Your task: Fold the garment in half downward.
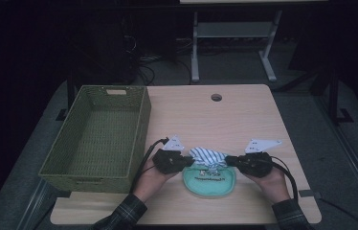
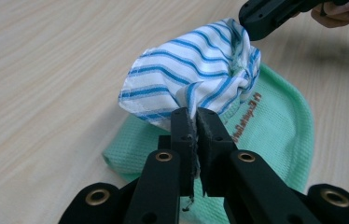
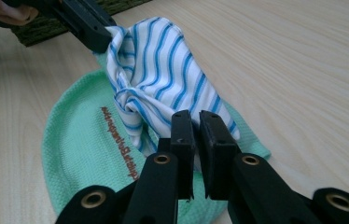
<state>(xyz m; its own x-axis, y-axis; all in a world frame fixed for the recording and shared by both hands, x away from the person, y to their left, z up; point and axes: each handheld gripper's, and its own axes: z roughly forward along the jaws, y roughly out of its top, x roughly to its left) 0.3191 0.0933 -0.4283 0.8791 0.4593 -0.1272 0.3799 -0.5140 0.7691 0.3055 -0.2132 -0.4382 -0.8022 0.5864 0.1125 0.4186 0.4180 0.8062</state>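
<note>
Striped cloth [image 1: 207, 157]: white with blue stripes, bunched, lifted above a green cloth [image 1: 209, 181] lying flat on the bench [image 1: 244, 115] toward its near edge. Left hand-held gripper [image 1: 190, 160]: at 9 o'clock of the striped cloth, jaws pressed together, pinching its edge [image 2: 192, 114]. Right hand-held gripper [image 1: 227, 160]: at 3 o'clock, jaws likewise pinching the opposite edge [image 3: 196, 116]. Green cloth: waffle weave, rounded outline, orange lettering. Green woven basket [image 1: 98, 136]: at 9 o'clock of both cloths, on the bench's left side.
</note>
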